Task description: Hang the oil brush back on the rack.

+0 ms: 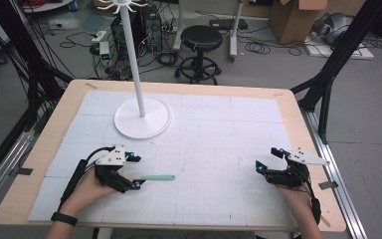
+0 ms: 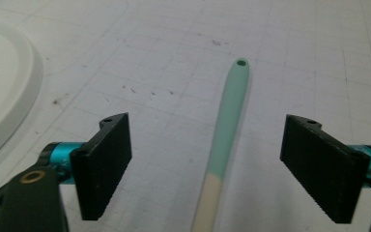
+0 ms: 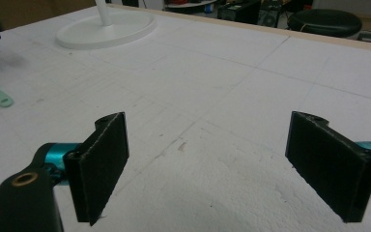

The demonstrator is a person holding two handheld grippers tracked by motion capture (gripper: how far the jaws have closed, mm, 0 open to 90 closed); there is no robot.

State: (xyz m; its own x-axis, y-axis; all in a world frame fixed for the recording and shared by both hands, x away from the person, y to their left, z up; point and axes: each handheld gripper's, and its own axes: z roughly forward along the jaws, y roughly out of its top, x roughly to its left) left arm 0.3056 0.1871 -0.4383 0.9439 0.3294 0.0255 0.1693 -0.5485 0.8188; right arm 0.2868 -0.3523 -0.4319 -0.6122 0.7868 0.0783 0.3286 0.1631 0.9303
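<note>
The left gripper (image 1: 135,171) is held spread wide, its jaws either side of a mint handle (image 2: 227,121) that lies flat on the mat (image 1: 209,149), touched by neither. The right gripper (image 1: 267,160) is likewise spread, with nothing between its jaws. Farther back a white stand (image 1: 142,117) is seen.

Light wooden table (image 1: 40,149) carries a white gridded mat (image 1: 219,149); round white stand base (image 1: 142,118) beyond the left gripper (image 1: 136,171), mint-green handled utensil (image 1: 157,178) between its jaws.

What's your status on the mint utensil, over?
Both tongs open: left, right. Mint utensil flat between left jaws, ungripped. White stand well clear.
</note>
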